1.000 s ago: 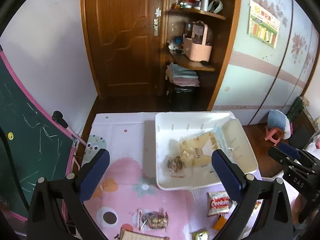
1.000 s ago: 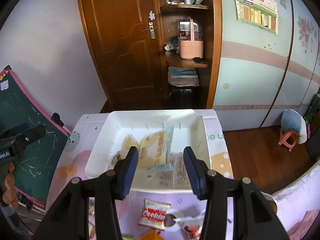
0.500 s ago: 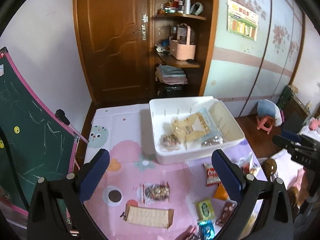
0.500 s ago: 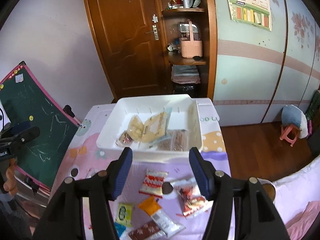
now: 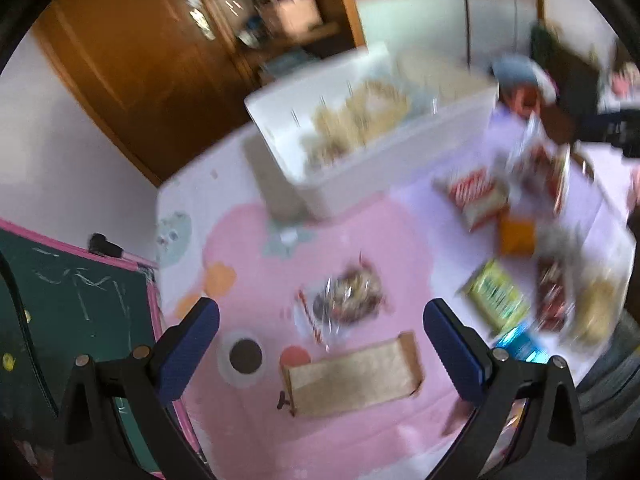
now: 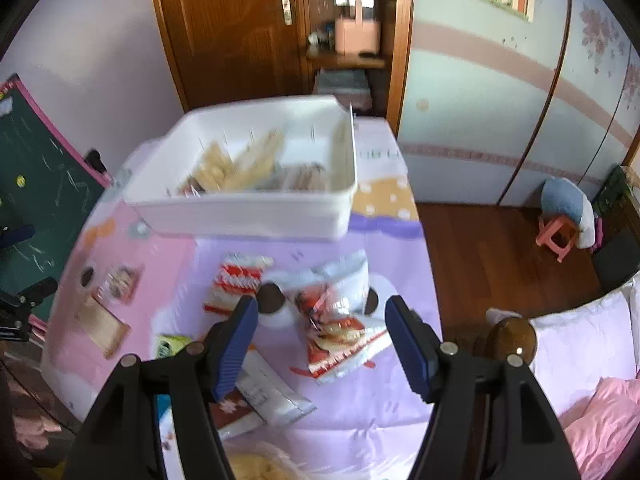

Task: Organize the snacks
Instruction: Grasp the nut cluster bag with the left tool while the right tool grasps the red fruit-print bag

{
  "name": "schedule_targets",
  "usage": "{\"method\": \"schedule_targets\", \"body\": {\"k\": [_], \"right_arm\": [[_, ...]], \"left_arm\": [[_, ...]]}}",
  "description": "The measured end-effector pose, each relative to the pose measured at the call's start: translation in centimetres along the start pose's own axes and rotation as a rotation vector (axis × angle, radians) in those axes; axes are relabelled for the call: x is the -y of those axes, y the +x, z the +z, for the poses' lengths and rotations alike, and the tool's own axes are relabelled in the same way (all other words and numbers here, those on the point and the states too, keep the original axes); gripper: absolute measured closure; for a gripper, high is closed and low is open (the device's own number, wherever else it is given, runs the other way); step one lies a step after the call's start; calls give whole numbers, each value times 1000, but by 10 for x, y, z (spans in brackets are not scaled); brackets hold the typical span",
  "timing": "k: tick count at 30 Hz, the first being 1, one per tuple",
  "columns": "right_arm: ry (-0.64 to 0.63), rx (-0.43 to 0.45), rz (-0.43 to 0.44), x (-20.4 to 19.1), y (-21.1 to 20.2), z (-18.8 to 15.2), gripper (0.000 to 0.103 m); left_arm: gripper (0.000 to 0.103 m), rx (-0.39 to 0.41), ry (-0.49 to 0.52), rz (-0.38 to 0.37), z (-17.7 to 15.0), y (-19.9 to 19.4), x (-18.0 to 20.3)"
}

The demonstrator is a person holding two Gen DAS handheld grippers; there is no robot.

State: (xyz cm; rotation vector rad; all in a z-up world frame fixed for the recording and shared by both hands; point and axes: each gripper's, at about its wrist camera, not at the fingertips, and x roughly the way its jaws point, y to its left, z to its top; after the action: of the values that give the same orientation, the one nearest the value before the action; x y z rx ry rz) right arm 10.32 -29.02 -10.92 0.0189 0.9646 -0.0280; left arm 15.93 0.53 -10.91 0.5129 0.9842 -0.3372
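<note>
two hand-held grippers are hovering over a table (image 6: 384,400) draped in a pink and lilac cartoon cloth, both spread wide and carrying nothing. the left gripper (image 5: 320,340) is hanging above the pink side of the cloth, its blue pads framing a clear-wrapped round snack (image 5: 344,304) and, nearer the front edge, a flat brown paper-wrapped bar (image 5: 354,376) lying just beside it. the right gripper (image 6: 320,332) is poised over the lilac side, with a red and white crinkled packet (image 6: 336,328) lying between its released fingers.

a white plastic bin (image 6: 248,216) is sitting toward the far edge of the table, already holding several pale yellow bags; the left wrist view, heavily blurred, is showing the same bin (image 5: 400,152) at the far right of the cloth. loose snacks are lying in front of the bin: a red-striped cookie packet (image 6: 236,284) close to its front wall, a green packet (image 6: 172,344) nearer the front edge, and a long white-wrapped bar (image 6: 276,388) just behind the right gripper's left pad. in the left wrist view an orange packet (image 5: 516,236), the green packet (image 5: 496,296) and a bright blue wrapper (image 5: 520,344) are crowding the right edge.

a green chalkboard (image 6: 36,184) with a pink frame is leaning at the table's left edge, and a wooden door (image 6: 224,28) is standing behind.
</note>
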Motion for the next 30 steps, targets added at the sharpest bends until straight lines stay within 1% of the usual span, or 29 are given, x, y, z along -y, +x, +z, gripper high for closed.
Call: {"method": "schedule_targets", "body": {"k": [2, 5, 11, 14, 16, 17, 19, 21, 22, 26, 27, 28, 29, 30], "right_arm": [[-4, -36, 9, 2, 15, -5, 37], [-9, -86, 12, 4, 36, -10, 37], [-12, -141, -15, 5, 64, -13, 37], [-7, -157, -5, 5, 73, -12, 37], [-9, -168, -5, 6, 79, -12, 37], [-12, -171, -6, 6, 81, -11, 37], [-25, -176, -9, 4, 86, -10, 37], [-34, -178, -12, 4, 89, -8, 37], [-39, -177, -14, 4, 91, -8, 37], [-52, -176, -17, 2, 97, -5, 37], [-64, -176, -22, 1, 99, -5, 37], [-74, -179, -28, 0, 100, -5, 37], [-88, -177, -38, -3, 101, -5, 39], [-103, -171, -47, -5, 102, -6, 52]], "left_arm": [[1, -65, 29, -7, -5, 27, -2], [1, -133, 48, 2, -7, 59, -6], [1, -193, 73, -42, 0, 98, -4], [2, -206, 74, -72, 7, 111, -3], [10, -213, 63, -98, 12, 117, -2], [13, -223, 57, -108, 14, 119, -1], [21, -247, 47, -125, 17, 127, -1], [24, -281, 34, -137, 16, 136, -1], [24, -272, 17, -143, 16, 135, -2], [24, -297, -70, -177, 12, 139, -11], [28, -300, -108, -198, 9, 140, -15], [35, -303, -137, -219, 8, 141, -18], [40, -301, -162, -231, 6, 140, -21], [46, -296, -194, -241, 4, 139, -24]]}}
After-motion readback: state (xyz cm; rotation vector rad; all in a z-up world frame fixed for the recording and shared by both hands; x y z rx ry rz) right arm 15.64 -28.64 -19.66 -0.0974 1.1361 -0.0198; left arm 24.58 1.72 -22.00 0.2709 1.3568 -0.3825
